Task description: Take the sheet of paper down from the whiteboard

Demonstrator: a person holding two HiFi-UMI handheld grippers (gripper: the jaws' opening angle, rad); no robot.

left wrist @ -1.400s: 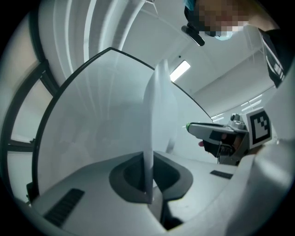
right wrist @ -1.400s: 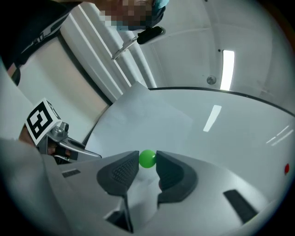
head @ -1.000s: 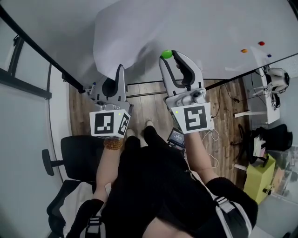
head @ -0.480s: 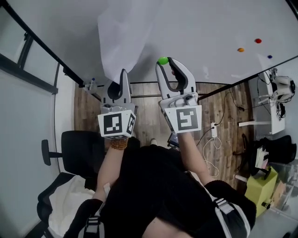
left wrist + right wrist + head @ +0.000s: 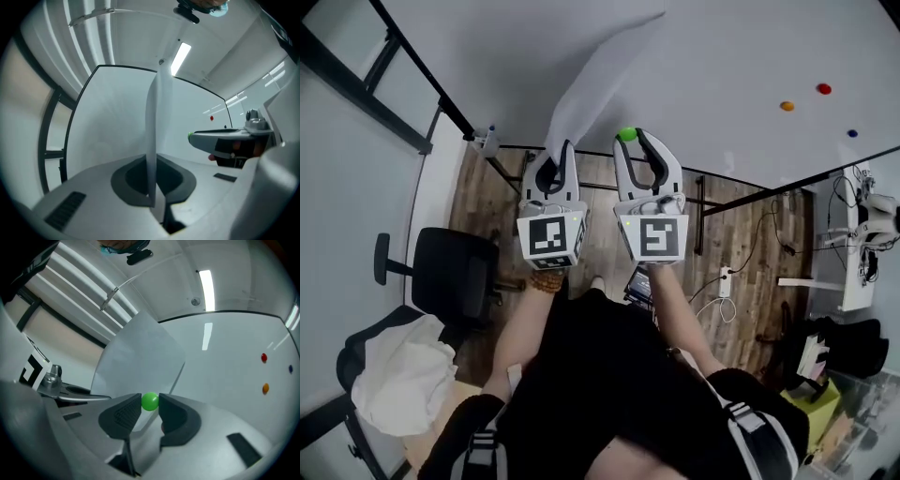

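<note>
Left tongs (image 5: pixel 561 150): closed flat on the lower edge of the sheet (image 5: pixel 592 82). In the left gripper view the tongs (image 5: pixel 155 182) are together, with the sheet (image 5: pixel 153 136) standing edge-on between the pads and rising straight up from them.

Right tongs (image 5: pixel 634 139): clamped on a green magnet (image 5: pixel 626 134). In the right gripper view the two pads of the tongs (image 5: pixel 150 411) press the magnet (image 5: pixel 150 401) from either side. The magnet is clear of the whiteboard (image 5: pixel 731 52) and touches nothing else.

Sheet: its lower part is drawn off the whiteboard toward the person and narrows down into the left tongs. Its upper end runs to the top edge of the head view. Whether that end is fixed to the board cannot be told. In the right gripper view the sheet (image 5: pixel 140 350) stands in front of the whiteboard (image 5: pixel 229 348), left of centre, its right-hand corner lifted free.

The two tongs sit side by side, near each other but apart, both pointing at the board.

Elsewhere on the whiteboard, well to the right of the sheet: an orange magnet (image 5: pixel 787 106), a red magnet (image 5: pixel 823 89) and a blue magnet (image 5: pixel 851 133), each separate.

Below: wooden floor (image 5: pixel 741 234). A black chair (image 5: pixel 450 281) stands to the person's left, and a white cloth (image 5: pixel 398 375) lies on a second seat nearer the camera.
</note>
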